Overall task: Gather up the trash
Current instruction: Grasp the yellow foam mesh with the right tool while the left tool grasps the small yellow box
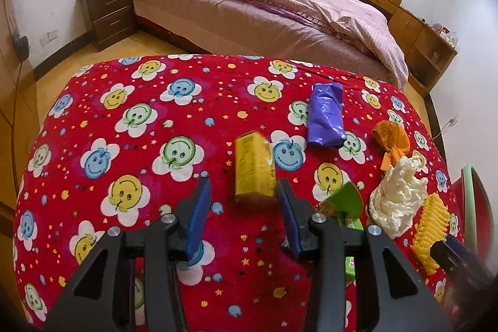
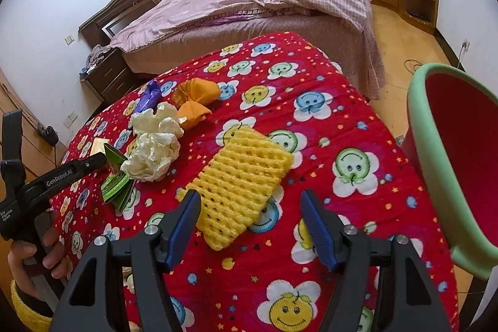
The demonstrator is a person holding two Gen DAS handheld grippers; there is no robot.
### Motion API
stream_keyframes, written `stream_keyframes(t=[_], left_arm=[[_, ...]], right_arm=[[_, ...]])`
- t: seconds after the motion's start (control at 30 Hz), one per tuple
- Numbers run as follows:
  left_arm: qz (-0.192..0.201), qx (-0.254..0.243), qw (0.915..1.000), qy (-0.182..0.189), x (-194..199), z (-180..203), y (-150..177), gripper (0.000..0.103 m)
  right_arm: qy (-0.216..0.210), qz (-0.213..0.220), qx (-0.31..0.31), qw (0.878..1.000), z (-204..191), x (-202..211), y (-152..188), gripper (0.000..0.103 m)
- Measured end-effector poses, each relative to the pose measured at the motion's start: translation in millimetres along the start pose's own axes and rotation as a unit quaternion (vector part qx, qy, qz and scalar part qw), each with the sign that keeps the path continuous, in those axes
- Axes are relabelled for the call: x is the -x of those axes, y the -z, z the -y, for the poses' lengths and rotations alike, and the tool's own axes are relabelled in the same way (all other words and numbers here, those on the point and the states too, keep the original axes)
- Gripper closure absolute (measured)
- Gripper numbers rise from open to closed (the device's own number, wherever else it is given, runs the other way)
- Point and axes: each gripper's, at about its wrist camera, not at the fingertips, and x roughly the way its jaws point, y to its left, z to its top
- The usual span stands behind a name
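Nearby, purple bag [image 1: 326, 116], orange wrapper [image 1: 391, 140], crumpled tissue [image 1: 396, 197]

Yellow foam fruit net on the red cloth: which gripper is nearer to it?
Right. The right gripper hangs open directly at the yellow foam fruit net's near end; the left gripper is off to its left, at the yellow carton.

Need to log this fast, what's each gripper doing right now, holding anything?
Left gripper: open, holding nothing, the yellow carton just ahead of it.
Right gripper: open, holding nothing, over the yellow foam net.
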Motion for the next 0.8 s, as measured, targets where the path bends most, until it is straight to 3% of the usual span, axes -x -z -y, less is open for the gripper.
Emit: stream_keyframes(t=[0.23,0.33,0.4,0.47,0.6,0.8], left_arm=[[0.008,-0.002,0.9999,0.006,-5,0,-1,0.059],[0.016,-0.007,0.9998,0.012,-5,2,-2,0.063],[0.021,-0.015,0.9996,0.012,-4,4,-2,0.078],[0.024,-0.019,0.9994,0.016,-2,6,-2,0.086],[0.032,-0.031,0.9988,0.021,4,10,0,0.087],[0.052,-0.041,0.9973,0.031,26,19,2,0.088]], right_arm=[[0.004,0.016,0.009,1.000,-6,-4,2,0.036],[0.001,0.019,0.010,1.000,-8,-4,4,0.044],[-0.003,0.021,0.010,1.000,-8,-4,4,0.052],[-0.010,0.020,0.008,1.000,-7,-4,4,0.058],[-0.021,0.021,0.003,1.000,-5,-1,7,0.075],[-0.033,0.030,0.000,0.999,-3,10,10,0.083]])
